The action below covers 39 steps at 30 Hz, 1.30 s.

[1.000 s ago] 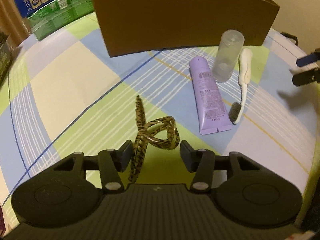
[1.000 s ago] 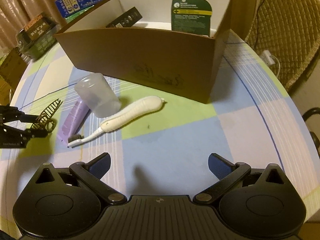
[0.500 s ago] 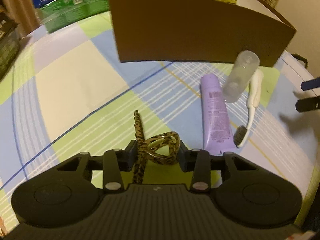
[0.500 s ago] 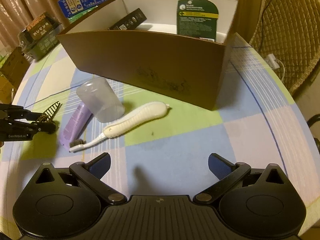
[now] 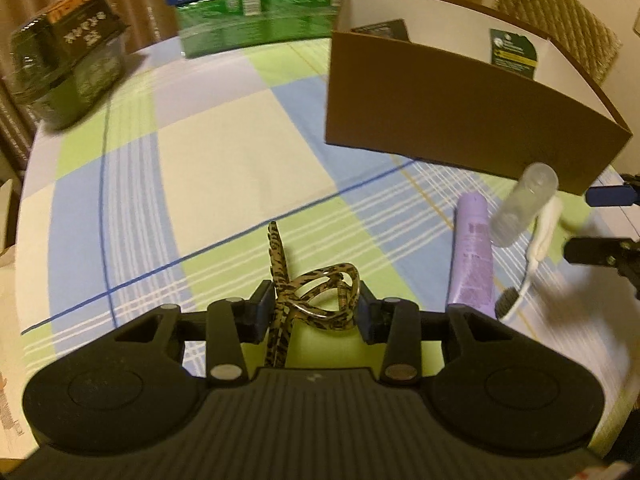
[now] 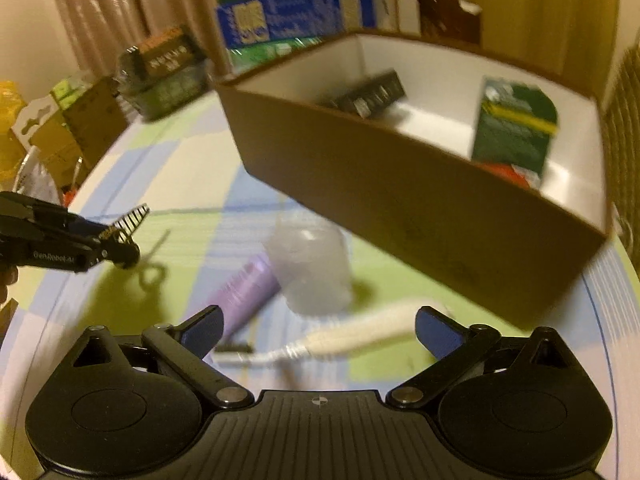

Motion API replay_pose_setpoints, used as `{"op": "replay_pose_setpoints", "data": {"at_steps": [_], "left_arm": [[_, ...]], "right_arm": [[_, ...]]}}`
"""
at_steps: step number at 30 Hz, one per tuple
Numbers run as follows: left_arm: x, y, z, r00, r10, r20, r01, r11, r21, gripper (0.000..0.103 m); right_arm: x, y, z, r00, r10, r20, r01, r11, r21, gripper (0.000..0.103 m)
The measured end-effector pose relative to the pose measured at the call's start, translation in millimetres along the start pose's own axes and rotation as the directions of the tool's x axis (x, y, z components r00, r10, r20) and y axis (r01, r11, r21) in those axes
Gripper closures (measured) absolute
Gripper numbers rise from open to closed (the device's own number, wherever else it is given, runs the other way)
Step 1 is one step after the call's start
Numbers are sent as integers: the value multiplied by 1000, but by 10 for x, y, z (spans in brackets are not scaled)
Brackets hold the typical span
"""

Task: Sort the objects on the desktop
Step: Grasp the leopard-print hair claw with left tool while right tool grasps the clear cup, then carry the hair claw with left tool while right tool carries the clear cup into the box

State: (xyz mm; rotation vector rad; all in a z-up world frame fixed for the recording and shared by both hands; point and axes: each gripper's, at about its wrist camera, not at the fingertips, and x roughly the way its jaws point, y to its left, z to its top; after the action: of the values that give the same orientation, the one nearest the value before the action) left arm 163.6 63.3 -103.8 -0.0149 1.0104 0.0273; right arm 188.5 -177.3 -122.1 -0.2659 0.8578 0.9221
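Left gripper [image 5: 314, 308]: jaws clamped on a leopard-print hair claw [image 5: 320, 300], apparently lifted off the checked tabletop [image 5: 220, 160], its shadow below in the right wrist view. Right gripper [image 6: 318, 330]: jaws wide but closing, nothing gripped, above a white toothbrush [image 6: 360, 336]. Clear cup [image 6: 310, 272] and purple tube [image 6: 248, 292] lie alongside. Only the right view shows the brown box's [image 6: 400, 200] contents: dark packets, blurred.
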Motion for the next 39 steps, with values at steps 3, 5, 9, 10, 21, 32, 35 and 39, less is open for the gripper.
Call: {"op": "replay_pose_setpoints", "data": {"at_steps": [3, 5, 9, 10, 21, 32, 35, 39], "left_arm": [[-22, 33, 31, 1000, 15, 7, -15, 1000, -16, 67], [-42, 52, 51, 1000, 18, 15, -18, 999, -26, 67], [-49, 53, 93, 999, 21, 25, -20, 999, -35, 67], [-44, 48, 102, 999, 21, 25, -20, 999, -35, 67], [-59, -58, 148, 999, 5, 33, -4, 1000, -15, 67], [-190, -259, 209, 998, -27, 60, 25, 999, 34, 67], [-240, -342, 237, 997, -40, 69, 37, 998, 51, 67], [-327, -450, 306, 994, -64, 92, 57, 996, 71, 67]], "right_arm": [[85, 66, 59, 1000, -8, 27, 9, 1000, -21, 16], [142, 86, 106, 999, -23, 36, 24, 999, -32, 17], [255, 112, 156, 998, -45, 42, 47, 998, -50, 22], [288, 109, 163, 998, -49, 40, 50, 997, -50, 25], [296, 113, 153, 995, -80, 61, 85, 994, -74, 55], [57, 16, 176, 995, -76, 57, 78, 996, -34, 55], [-41, 19, 187, 996, -68, 63, 70, 997, -31, 55], [-197, 22, 213, 996, -52, 69, 54, 998, -27, 55]]}}
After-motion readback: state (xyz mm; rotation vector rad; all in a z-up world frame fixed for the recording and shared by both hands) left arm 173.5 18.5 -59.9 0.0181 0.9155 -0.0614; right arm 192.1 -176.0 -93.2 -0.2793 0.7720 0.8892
